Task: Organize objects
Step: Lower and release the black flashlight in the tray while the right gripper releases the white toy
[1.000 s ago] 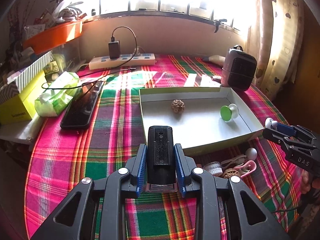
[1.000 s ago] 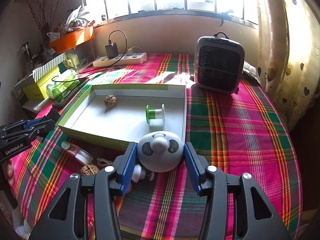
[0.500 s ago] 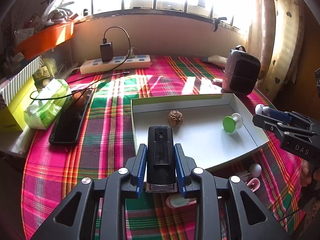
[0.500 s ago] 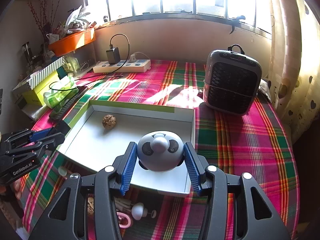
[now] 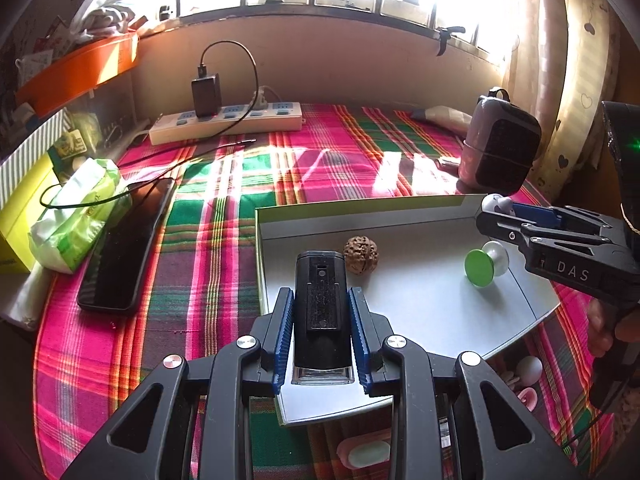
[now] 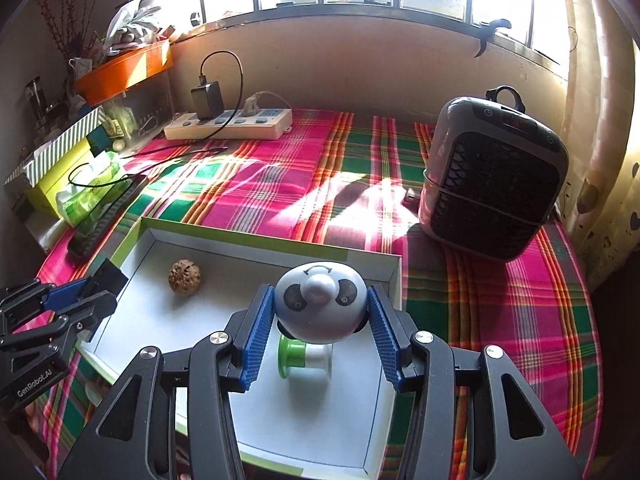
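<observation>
Two grippers are carrying things over the white tray point(image 5: 516, 284) on your plaid tabletop point(image 5: 224, 248). From your left wrist camera, the left gripper point(image 5: 320, 336) has its blue fingers point(image 5: 282, 332) clamped on the sides of a black rectangular device point(image 5: 320, 304), held above the tray's near left corner. Inside the tray lie a walnut point(image 5: 361, 255) and, to its right, a green and white spool point(image 5: 485, 265); your right gripper point(image 5: 516, 216) reaches in over the tray's far right corner. A black phone point(image 5: 124, 248) lies left of the tray, a power strip point(image 5: 226, 122) sits by the wall, and small pink and white items point(image 5: 362, 450) rest on the cloth in front of the tray. From your right wrist camera, the right gripper point(image 6: 320, 320) has its fingers point(image 6: 256, 332) pressed on both sides of a round panda-face toy point(image 6: 320, 306), held above the tray point(image 6: 256, 244), with the spool point(image 6: 304, 360) directly beneath it and the walnut point(image 6: 185, 276) to the left. A small heater point(image 6: 496, 180) stands beyond the tray at right.
</observation>
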Motion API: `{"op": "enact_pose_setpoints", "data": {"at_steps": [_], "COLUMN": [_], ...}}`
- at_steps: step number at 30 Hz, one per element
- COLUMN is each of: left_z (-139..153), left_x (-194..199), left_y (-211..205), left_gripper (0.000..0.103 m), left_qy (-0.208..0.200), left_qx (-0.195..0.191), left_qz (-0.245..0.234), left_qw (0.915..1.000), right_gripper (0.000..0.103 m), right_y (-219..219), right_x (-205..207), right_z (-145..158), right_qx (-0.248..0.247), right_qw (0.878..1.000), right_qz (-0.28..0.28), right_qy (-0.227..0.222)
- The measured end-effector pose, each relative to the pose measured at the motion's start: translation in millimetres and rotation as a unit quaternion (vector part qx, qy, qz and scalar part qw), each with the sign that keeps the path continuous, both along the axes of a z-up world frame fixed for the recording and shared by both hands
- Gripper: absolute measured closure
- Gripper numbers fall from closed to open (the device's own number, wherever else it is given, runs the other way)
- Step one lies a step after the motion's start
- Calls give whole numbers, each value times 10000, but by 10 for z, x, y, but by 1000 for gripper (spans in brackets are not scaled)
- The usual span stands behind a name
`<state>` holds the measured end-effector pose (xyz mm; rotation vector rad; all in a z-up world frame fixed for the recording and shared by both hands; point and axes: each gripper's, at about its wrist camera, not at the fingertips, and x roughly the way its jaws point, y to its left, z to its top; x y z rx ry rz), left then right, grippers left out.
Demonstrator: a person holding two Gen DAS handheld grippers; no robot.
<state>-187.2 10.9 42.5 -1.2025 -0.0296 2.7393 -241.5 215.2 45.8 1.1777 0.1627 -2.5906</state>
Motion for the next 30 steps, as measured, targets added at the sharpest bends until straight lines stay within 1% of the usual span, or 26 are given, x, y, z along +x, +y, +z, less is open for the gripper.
{"op": "enact_pose_setpoints", "data": {"at_steps": [3,6,12,18,30], "left_z": [-46,-58,-123,-165,-182], "left_x": [-74,-116,-206,-250,-297], "left_y": [19,32,58,62,86], "left_gripper": [78,78,78,78,78], "left_qy": [-94,-68,-157,-209,-139], "left_qx": [-7,-11,-67,-111,-268], "left_qz": [-4,-22,-21,-24,-9], "left_qw": [10000,10000,9999,9997,9995], "right_gripper": [54,54,54,54,54], "right_y": [-17,-34,-32,-54,-126], "right_x": [-92,-157,-220,-263,-296], "right_z": [-67,-116,-200,-252,-310], "right_qx": [22,43,103,150,232], "right_qw": [9999,9998,9994,9991,9988], "right_qz": [-18,-26,-55,-39,40], "right_qy": [-123,-209,-333,-396,-434]}}
